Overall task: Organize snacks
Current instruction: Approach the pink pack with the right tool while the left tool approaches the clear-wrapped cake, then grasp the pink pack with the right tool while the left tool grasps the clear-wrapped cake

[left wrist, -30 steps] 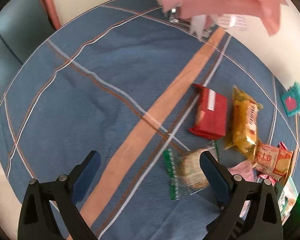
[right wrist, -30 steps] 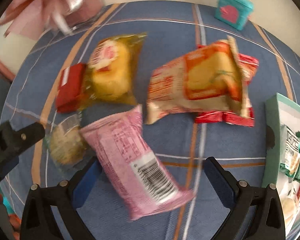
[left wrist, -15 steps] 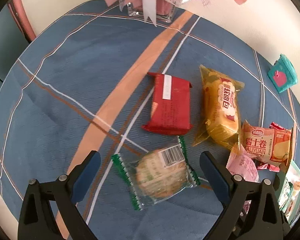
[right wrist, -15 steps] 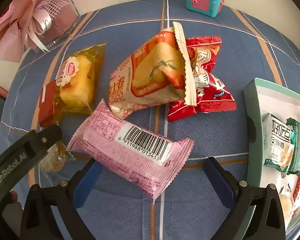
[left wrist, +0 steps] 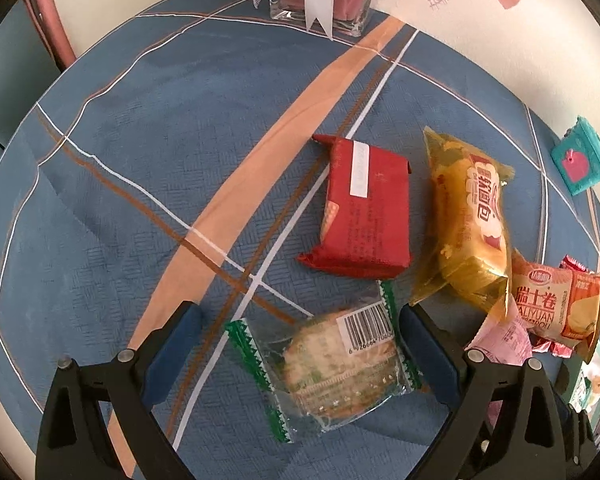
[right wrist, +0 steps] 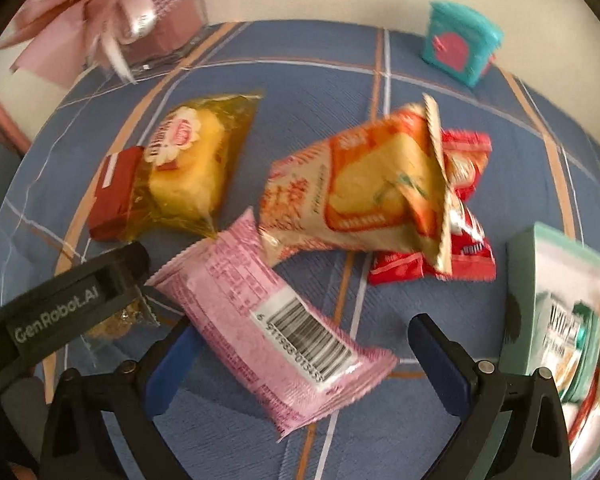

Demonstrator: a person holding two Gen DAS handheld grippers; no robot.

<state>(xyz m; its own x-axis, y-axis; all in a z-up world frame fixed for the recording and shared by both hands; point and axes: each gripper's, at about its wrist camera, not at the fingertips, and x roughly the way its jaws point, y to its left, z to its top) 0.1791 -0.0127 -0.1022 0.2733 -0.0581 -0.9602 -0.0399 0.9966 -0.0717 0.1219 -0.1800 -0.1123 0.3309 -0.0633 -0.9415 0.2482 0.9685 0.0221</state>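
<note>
The clear green-edged cracker pack [left wrist: 331,364] lies flat on the blue-clothed bench [left wrist: 148,168], barcode up, right between my left fingers [left wrist: 300,348], which are spread wide on either side of it; the right one sits close to the wrapper's edge, but I cannot tell whether it touches. Just beyond it rests the red packet [left wrist: 363,208], and to that one's right the yellow cake bag [left wrist: 467,220], its lower end meeting the orange roll bag [left wrist: 555,304].

My right fingers [right wrist: 300,344] are also released, gaping around the pink wrapper [right wrist: 276,316], which lies slanted with its barcode end between them. The orange roll bag [right wrist: 359,184] leans over the red snack packs [right wrist: 467,240] behind it. At the right edge is the mint box [right wrist: 519,304] with packets already in it. Far back stand a teal tin [right wrist: 459,48] and a glass vase with pink ribbon [right wrist: 156,28].
</note>
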